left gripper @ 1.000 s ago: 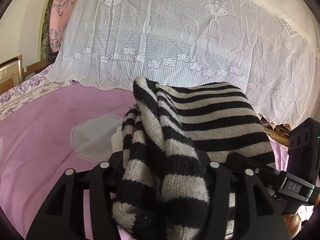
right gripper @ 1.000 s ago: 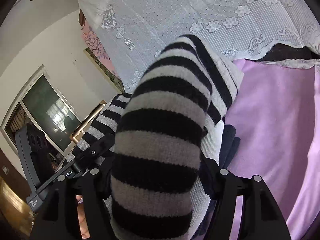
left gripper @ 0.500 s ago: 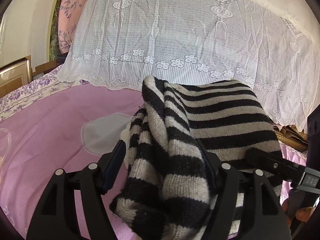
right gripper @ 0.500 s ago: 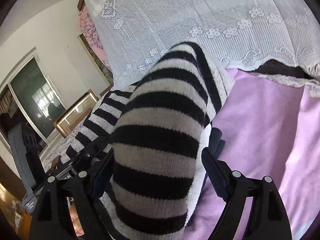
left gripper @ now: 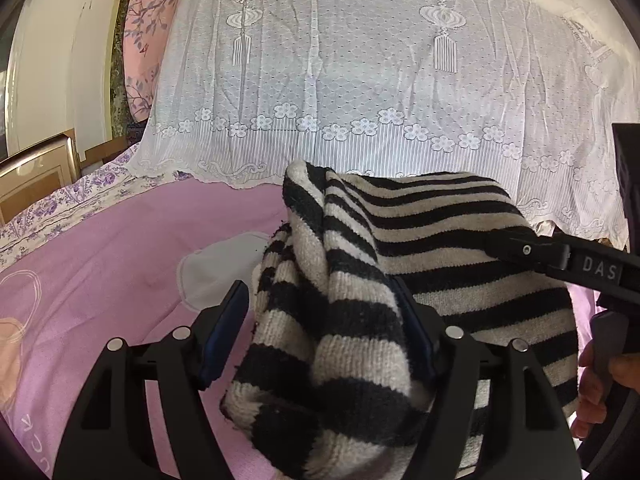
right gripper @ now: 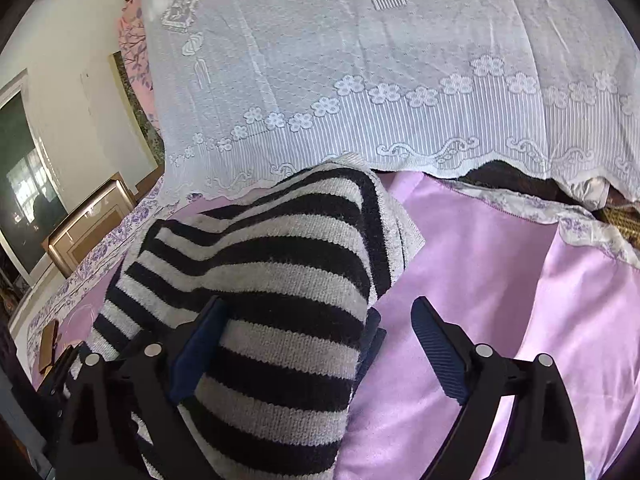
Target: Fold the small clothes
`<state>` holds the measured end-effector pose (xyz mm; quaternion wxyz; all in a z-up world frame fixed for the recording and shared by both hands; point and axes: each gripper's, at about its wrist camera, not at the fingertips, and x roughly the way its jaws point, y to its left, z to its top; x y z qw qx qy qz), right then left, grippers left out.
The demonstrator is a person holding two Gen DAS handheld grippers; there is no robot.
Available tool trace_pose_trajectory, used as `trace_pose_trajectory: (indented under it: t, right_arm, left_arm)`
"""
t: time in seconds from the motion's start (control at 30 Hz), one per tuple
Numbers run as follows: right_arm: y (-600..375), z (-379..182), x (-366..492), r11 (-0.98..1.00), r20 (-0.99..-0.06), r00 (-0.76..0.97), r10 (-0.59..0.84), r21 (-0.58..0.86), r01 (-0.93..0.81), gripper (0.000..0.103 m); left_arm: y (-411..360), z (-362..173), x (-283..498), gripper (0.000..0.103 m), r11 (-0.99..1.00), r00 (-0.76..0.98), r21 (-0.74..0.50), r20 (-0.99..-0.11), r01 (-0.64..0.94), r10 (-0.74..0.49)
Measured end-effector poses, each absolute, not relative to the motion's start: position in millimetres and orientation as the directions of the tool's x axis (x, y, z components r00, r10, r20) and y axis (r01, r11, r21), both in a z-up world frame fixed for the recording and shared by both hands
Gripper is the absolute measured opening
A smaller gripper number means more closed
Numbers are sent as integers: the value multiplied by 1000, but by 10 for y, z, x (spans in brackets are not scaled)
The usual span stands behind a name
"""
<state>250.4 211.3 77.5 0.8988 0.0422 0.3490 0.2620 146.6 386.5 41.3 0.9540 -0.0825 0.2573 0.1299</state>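
white lace cover [left gripper: 340,80] behind pink bedsheet [left gripper: 120,248], wooden frame [right gripper: 88,224].

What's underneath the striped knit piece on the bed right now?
The striped knit lies on the pink bedsheet. A white patch pokes out at its left and dark navy fabric at its right; the rest beneath is covered.

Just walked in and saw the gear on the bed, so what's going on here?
A person is folding a striped sweater on a pink sheet, with a hand-held claw in each hand. Both claws have just been opening. In the left claw the sweater bunches between the fingers, against one pad and clear of the other. The right claw stands wide, with the sweater against one finger only. A white lace cover hangs behind.
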Motion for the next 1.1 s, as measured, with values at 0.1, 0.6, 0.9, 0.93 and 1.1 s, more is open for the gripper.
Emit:
trace_pose_trajectory:
  t: [0.1, 0.6, 0.9, 0.93, 1.1]
  right_arm:
    - [2026, 626, 2597, 836, -603, 581, 547, 347, -426, 98]
    - [1908, 798, 2235, 825, -541, 625, 563, 331, -458, 99]
    - [1680, 925, 1409, 841, -447, 714, 539, 238, -485, 100]
    - [1659, 917, 1310, 845, -441, 723, 532, 225, -485, 100]
    - [1493, 807, 835, 870, -398, 774, 493, 189, -456, 100]
  left_arm:
    - [3880, 388, 1479, 72, 954, 833, -99, -518, -285, 195]
    - [3875, 429, 1447, 81, 950, 826, -90, -523, -298, 210]
    - [3581, 683, 1125, 93, 946, 829, -33, -493, -321, 264]
    - [3525, 705, 1062, 95, 947, 829, -18, -488, -321, 271]
    - [3294, 678, 672, 98, 933, 817, 83, -459, -351, 349]
